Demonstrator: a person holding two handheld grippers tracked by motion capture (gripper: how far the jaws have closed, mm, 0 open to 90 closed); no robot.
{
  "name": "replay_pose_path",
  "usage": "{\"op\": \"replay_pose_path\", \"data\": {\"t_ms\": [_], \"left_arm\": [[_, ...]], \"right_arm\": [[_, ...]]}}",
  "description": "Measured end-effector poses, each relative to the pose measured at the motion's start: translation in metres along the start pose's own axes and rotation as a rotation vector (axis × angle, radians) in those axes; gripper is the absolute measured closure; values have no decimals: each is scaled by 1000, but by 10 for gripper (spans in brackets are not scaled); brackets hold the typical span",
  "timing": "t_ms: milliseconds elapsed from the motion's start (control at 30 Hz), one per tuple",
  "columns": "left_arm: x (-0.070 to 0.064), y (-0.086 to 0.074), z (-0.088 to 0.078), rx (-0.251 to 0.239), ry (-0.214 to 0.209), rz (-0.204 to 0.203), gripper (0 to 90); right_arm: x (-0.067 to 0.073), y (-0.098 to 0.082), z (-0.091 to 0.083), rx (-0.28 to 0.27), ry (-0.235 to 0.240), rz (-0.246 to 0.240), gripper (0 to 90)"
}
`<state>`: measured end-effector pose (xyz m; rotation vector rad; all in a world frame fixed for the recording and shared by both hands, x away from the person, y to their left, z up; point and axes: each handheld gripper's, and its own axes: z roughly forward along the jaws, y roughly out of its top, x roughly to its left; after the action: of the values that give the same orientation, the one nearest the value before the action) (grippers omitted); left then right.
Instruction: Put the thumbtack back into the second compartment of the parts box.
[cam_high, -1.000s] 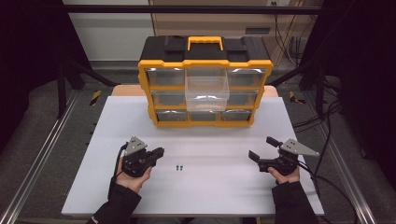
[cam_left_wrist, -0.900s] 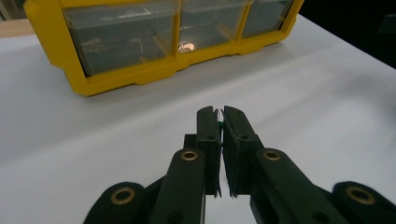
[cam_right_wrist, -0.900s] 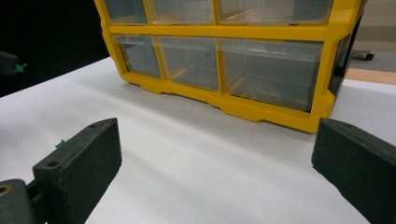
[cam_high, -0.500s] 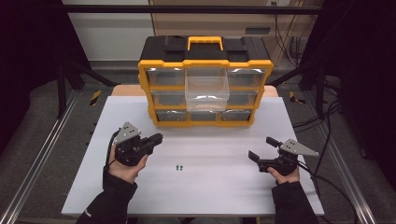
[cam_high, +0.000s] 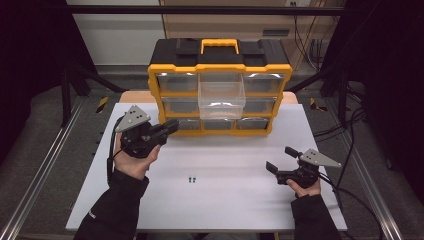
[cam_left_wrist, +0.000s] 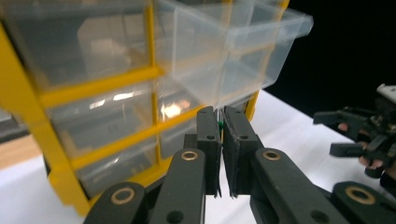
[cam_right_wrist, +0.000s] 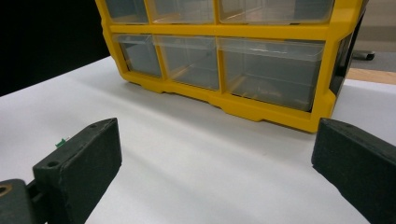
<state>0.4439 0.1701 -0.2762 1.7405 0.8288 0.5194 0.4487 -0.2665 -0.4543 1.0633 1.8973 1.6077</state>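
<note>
A person sat at a white surface (cam_high: 225, 195) with a black two-jaw tool in each hand. The left tool (cam_high: 167, 127) was raised off the surface, just in front of the lower left corner of a yellow-framed plastic drawer cabinet (cam_high: 220, 67) with a black top and a yellow carry handle. Its jaws stood pressed almost together on a tiny green piece (cam_left_wrist: 219, 124), seen in the left gripper view as a thin sliver of bright green at the very tips; the piece was too small to make out its shape, though it may be a small screw or pin.

The cabinet held rows of clear plastic drawers. One clear drawer (cam_high: 221, 95) in the middle column was pulled out toward the person and stood open. In the left gripper view that drawer (cam_left_wrist: 243, 51) hung just above and beyond the pinched green piece.

Two more small dark-green pieces (cam_high: 192, 179) lay side by side on the surface, between the two hands and well apart from the cabinet.

The right tool (cam_high: 280, 160) rested low near the right edge of the surface, its jaws spread wide apart with nothing between them, pointing toward the cabinet's bottom row.
</note>
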Motion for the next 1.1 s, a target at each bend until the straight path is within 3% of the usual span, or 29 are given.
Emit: {"op": "replay_pose_path", "data": {"t_ms": [633,867,1100], "left_arm": [[-24,73,26,-47,-19,81,852],[-29,85,48,-23,-28,102,852],[-28,84,75,35,-29,117,852]], "right_arm": [[0,0,1,6,1,-6,19],[0,0,1,7,0,-7,19],[0,0,0,9,-1,-10,19]]}}
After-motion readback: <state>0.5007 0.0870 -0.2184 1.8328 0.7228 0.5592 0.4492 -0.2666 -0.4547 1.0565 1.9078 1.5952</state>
